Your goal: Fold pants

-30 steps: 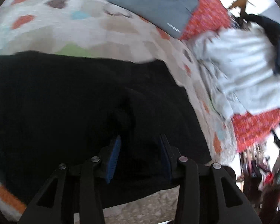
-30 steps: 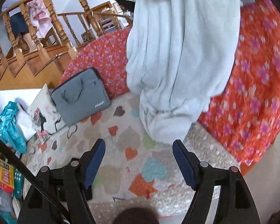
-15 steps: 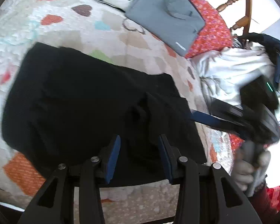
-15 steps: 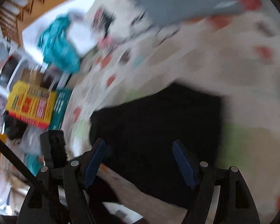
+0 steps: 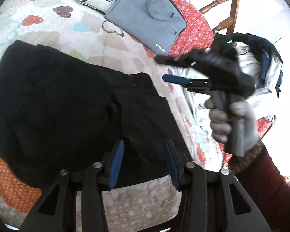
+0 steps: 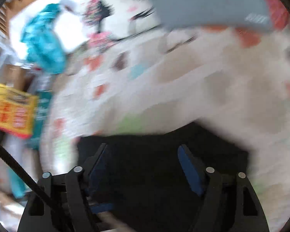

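Note:
The black pants (image 5: 71, 108) lie folded into a broad block on the heart-patterned quilt (image 5: 48, 29). My left gripper (image 5: 144, 145) is open, its blue pads above the pants' near edge, holding nothing. My right gripper (image 5: 162, 68) shows in the left wrist view, held in a gloved hand above the pants' right side, jaws apart and empty. In the blurred right wrist view my right gripper (image 6: 143, 148) is open over the dark pants (image 6: 154, 164).
A grey laptop bag (image 5: 147, 17) lies at the far side on a red floral cloth (image 5: 193, 27). A pile of white and navy clothes (image 5: 264, 73) is at the right. A teal cloth (image 6: 44, 40) and a yellow box (image 6: 11, 110) are off to the left.
My left gripper has pulled back and up from the pants. My right gripper has swung down from facing the hanging clothes to hover over the pants' right side.

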Tool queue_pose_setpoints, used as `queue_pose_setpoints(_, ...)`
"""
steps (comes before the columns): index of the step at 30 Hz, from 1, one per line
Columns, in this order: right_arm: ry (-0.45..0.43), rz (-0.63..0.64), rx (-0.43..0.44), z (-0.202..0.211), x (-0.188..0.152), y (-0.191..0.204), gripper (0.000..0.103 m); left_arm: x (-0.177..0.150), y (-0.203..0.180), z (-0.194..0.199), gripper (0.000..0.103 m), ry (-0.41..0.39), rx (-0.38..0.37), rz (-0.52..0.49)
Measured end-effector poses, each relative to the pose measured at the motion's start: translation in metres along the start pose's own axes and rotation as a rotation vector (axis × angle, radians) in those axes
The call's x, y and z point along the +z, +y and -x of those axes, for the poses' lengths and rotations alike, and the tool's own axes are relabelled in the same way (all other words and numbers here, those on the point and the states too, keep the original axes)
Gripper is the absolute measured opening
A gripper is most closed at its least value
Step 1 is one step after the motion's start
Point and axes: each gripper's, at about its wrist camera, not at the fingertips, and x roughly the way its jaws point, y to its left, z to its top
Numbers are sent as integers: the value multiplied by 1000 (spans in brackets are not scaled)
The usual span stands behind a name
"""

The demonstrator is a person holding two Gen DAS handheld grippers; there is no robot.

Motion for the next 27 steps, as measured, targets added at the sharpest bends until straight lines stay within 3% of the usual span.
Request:
queue_pose_setpoints(3, 50, 67, -79, -16, -3, -5, 74, 1, -3, -6, 42, 6, 3, -11)
queue_pose_setpoints(5, 102, 117, -108, -34, -3, -8, 52, 2, -1, -10, 42, 13, 11, -12)
queue_pose_setpoints(6, 135, 133, -134, -46, -2, -7, 14, 3, 1, -10, 42, 15, 16, -7)
queue_pose_setpoints(7, 165, 136, -193, -61, 1, -11, 6, 3, 2, -11, 42, 16, 16, 0)
queue_pose_setpoints(9, 160, 100, -212, -71, 13, -21, 0, 4, 7, -9, 42, 13, 13, 13)
queue_pose_setpoints(15, 122, 107, -259, -65, 28, -21, 4, 9, 10, -1, 43, -19, -33, 31)
queue_pose_setpoints(17, 49, 112, -287, -40, 29, -16, 12, 8, 11, 5, 43, -35, -31, 35)
queue_pose_setpoints(18, 29, 103, -283, -29, 25, -14, 23, 9, 11, 9, 43, -48, -28, 33)
queue_pose_setpoints(19, 13, 85, -253, -17, 19, -12, 31, 9, 10, 17, 43, -69, -22, 27)
queue_pose_setpoints(20, 7, 72, -212, -8, 13, -9, 32, 9, 10, 23, 43, -88, -15, 21)
queue_pose_setpoints(23, 40, 55, -94, 6, -23, 2, 33, 11, 8, 53, 47, -198, 66, -11)
queue_pose_setpoints(27, 131, 17, -49, -22, -56, 7, 34, 13, 28, 93, 56, -350, 229, 58)
